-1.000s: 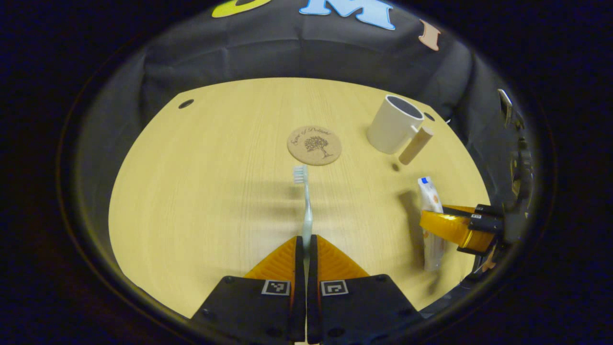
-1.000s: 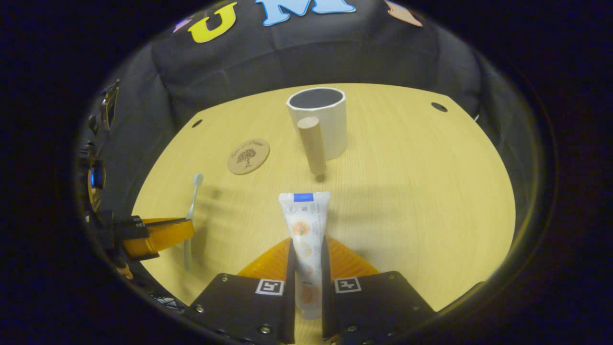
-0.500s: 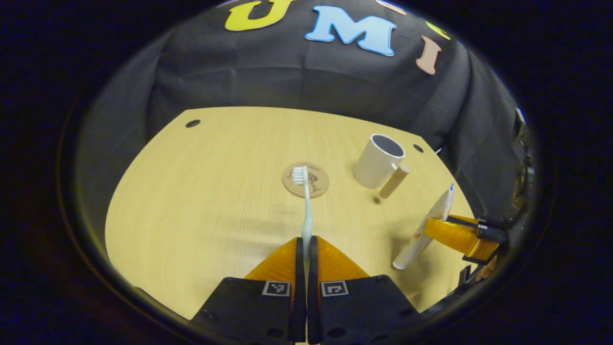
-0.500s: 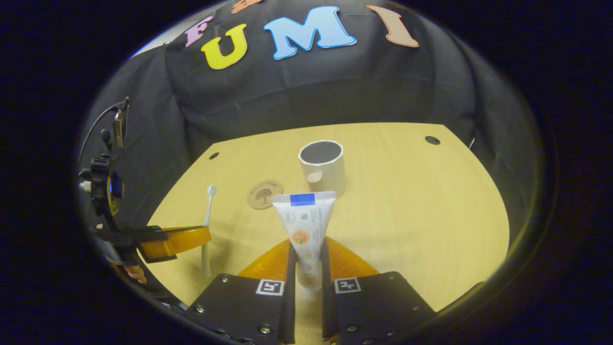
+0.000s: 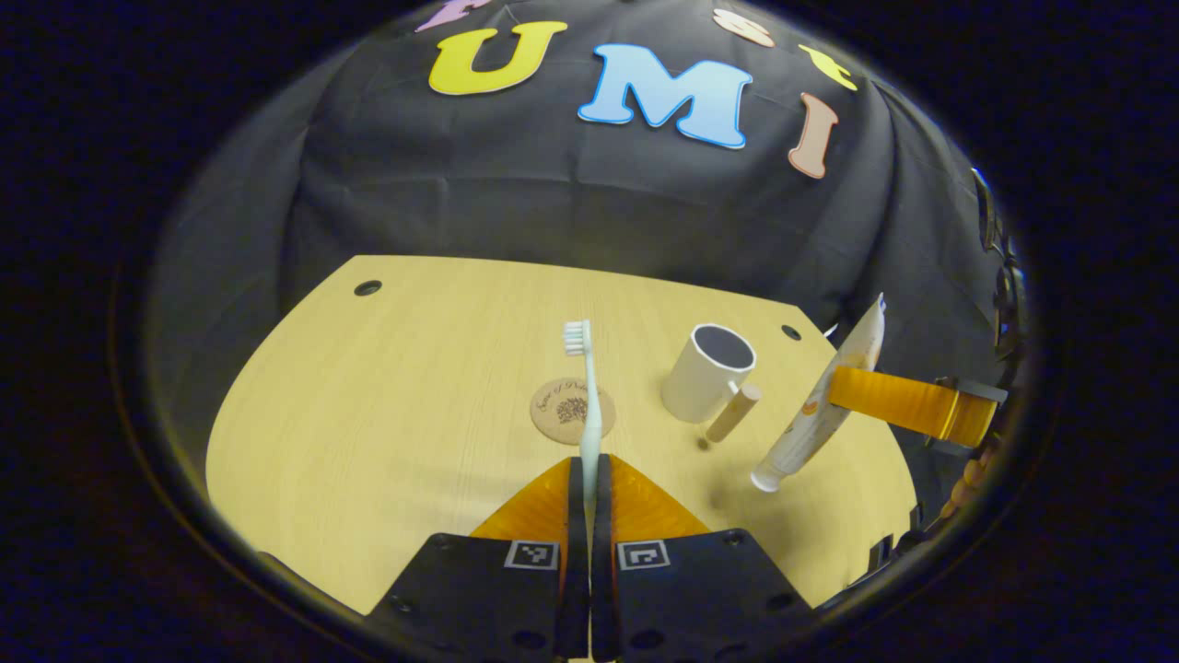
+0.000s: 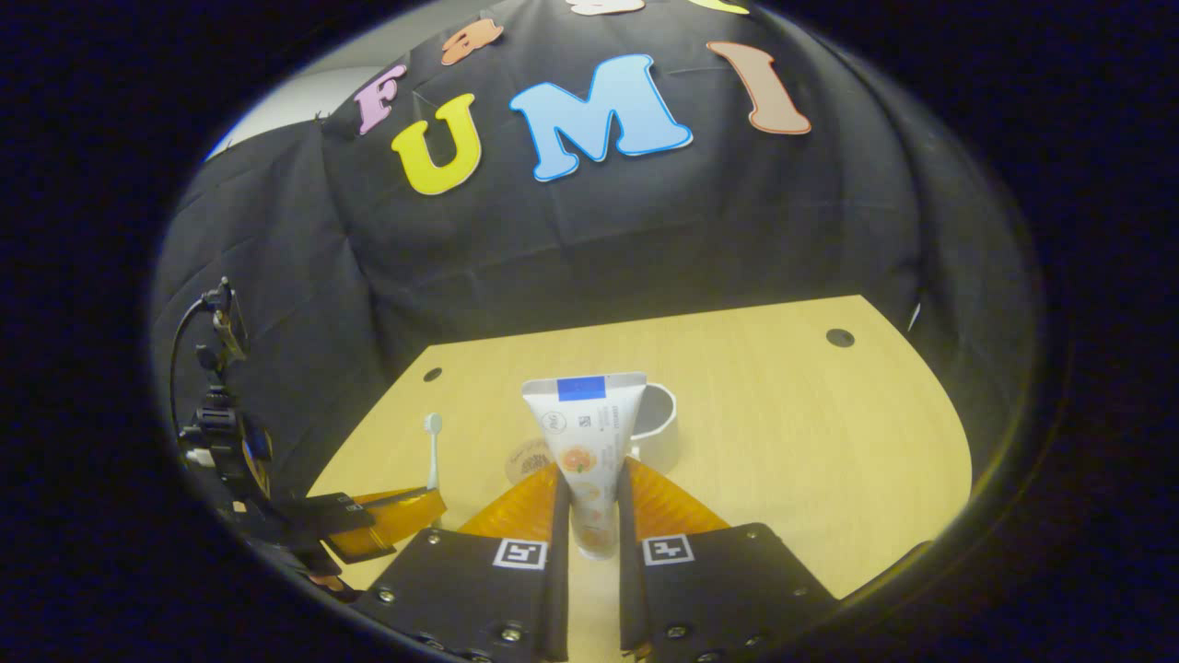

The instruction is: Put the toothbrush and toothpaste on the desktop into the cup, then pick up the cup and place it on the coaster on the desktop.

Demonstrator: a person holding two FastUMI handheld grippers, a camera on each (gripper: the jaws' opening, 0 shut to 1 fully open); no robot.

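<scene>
Surface: pale wood-grain desktop point(image 5: 387, 414), black cloth wall behind.
Left gripper point(image 5: 589, 474): clamps pale toothbrush point(image 5: 588, 387); round cork coaster point(image 5: 571, 412) ahead.
Right gripper point(image 6: 589, 488): clamps white toothpaste tube point(image 6: 587, 442); white cup point(image 6: 656, 424) beyond.

Coaster point(image 5: 572, 411): tree emblem under a line of script, too small to read. Toothpaste point(image 6: 586, 440): printed label, illegible.

Cup point(image 5: 705, 373) mouth open; wooden handle point(image 5: 733, 412) juts beside it
</scene>
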